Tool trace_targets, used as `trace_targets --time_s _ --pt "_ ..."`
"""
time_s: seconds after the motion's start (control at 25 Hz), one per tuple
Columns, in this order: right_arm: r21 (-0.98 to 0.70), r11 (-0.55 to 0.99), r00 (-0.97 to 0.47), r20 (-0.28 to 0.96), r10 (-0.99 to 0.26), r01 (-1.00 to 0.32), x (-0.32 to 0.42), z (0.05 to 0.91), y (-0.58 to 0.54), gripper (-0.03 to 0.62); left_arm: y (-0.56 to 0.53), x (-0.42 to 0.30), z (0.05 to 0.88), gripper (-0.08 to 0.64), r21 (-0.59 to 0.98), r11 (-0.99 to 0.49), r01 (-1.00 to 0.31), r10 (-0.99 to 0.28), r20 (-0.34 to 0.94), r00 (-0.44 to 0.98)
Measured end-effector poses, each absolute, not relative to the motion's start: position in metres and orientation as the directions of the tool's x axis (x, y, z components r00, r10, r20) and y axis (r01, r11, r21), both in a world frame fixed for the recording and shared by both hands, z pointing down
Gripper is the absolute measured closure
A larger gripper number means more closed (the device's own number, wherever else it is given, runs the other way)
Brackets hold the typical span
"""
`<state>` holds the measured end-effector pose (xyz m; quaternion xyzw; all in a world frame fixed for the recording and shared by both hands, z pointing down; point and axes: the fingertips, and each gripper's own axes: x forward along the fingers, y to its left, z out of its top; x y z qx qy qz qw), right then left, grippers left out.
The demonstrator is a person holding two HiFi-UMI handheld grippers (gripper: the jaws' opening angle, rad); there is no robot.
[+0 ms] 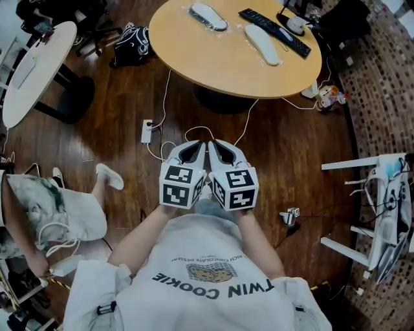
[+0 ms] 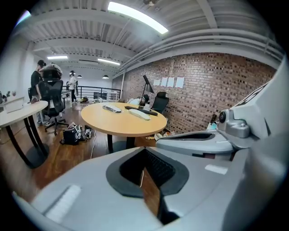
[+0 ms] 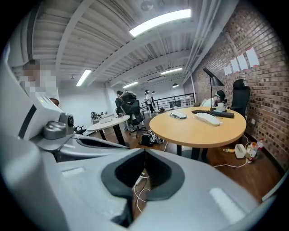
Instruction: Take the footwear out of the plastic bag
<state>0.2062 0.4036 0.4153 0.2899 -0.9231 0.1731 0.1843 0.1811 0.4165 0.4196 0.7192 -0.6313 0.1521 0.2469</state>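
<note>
Left gripper [image 1: 193,150] and right gripper [image 1: 224,150] both closed, empty, well short of the bagged footwear [image 1: 208,16] on the round table [image 1: 220,61]'s far side: reach in without opening and you'll likely shove it off the rim.

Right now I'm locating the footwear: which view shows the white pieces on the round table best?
The head view: it looks down on both white pieces, apart on the round table. Both gripper views show them small and edge-on.
</note>
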Motion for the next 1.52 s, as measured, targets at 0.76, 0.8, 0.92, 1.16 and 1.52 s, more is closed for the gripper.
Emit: trace_targets --time_s 0.76,0.8,0.92,1.16,1.52 --pt "-0.213 0.801 -0.792 0.422 -0.442 -0.56 0.16 0.42 0.294 0.589 0.304 0.136 0.423 0.555 0.13 -0.046 -0.99 -0.847 0.521 0.107" --pt "-0.211 0.8 -0.79 0.424 -0.443 -0.562 0.154 0.422 0.286 0.589 0.296 0.13 0.424 0.557 0.132 -0.047 -0.99 -0.847 0.52 0.11" --pt "-0.203 0.795 -0.781 0.433 -0.45 -0.572 0.133 0.428 0.263 0.59 0.272 0.11 0.43 0.555 0.143 -0.059 -0.988 -0.846 0.518 0.125" --pt "-0.191 0.765 -0.744 0.46 -0.484 -0.616 0.077 0.429 0.209 0.589 0.215 0.052 0.431 0.555 0.169 -0.107 -0.98 -0.833 0.523 0.181" --pt "-0.188 0.681 -0.662 0.513 -0.546 -0.708 -0.006 0.434 0.137 0.589 0.139 -0.032 0.435 0.555 0.225 -0.217 -0.95 -0.79 0.531 0.306"
